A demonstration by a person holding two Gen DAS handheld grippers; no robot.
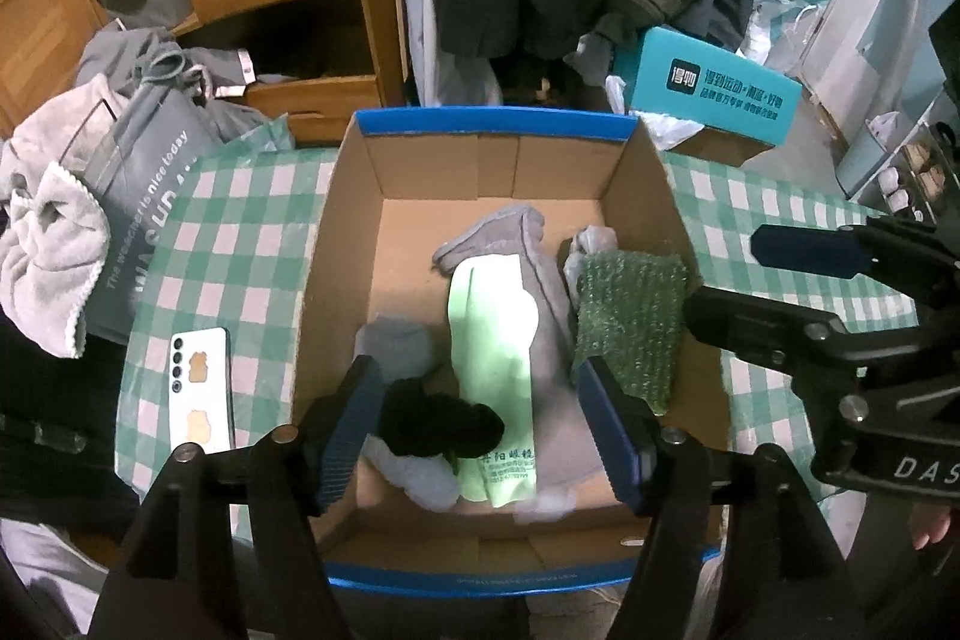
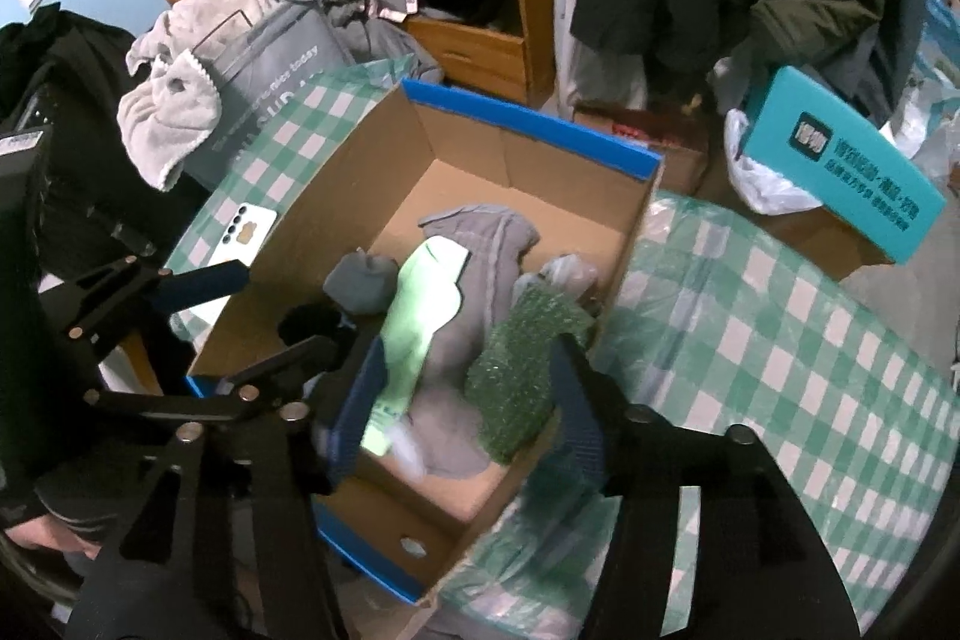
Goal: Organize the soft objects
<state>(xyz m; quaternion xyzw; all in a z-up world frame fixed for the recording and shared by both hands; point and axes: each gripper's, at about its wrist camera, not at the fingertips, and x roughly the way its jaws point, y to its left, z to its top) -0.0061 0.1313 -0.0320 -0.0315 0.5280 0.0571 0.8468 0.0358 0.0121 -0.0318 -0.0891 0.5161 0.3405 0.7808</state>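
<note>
Both grippers spread, pinching nothing. My right gripper [image 2: 465,400] straddles the green mat [image 2: 522,376]; long axis runs away from me. Left gripper [image 1: 480,415] is over the black sock [image 1: 435,421].

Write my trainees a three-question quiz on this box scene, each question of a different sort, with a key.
1. True or false: the phone lies inside the box.
2. Which item lies nearest the box's right wall in the left wrist view? A) black sock B) green mat C) light green cloth
3. Fill in: the cloth under the box is green and white ____.

Key:
1. False; it lies on the cloth to the left of the box.
2. B
3. checked
</note>
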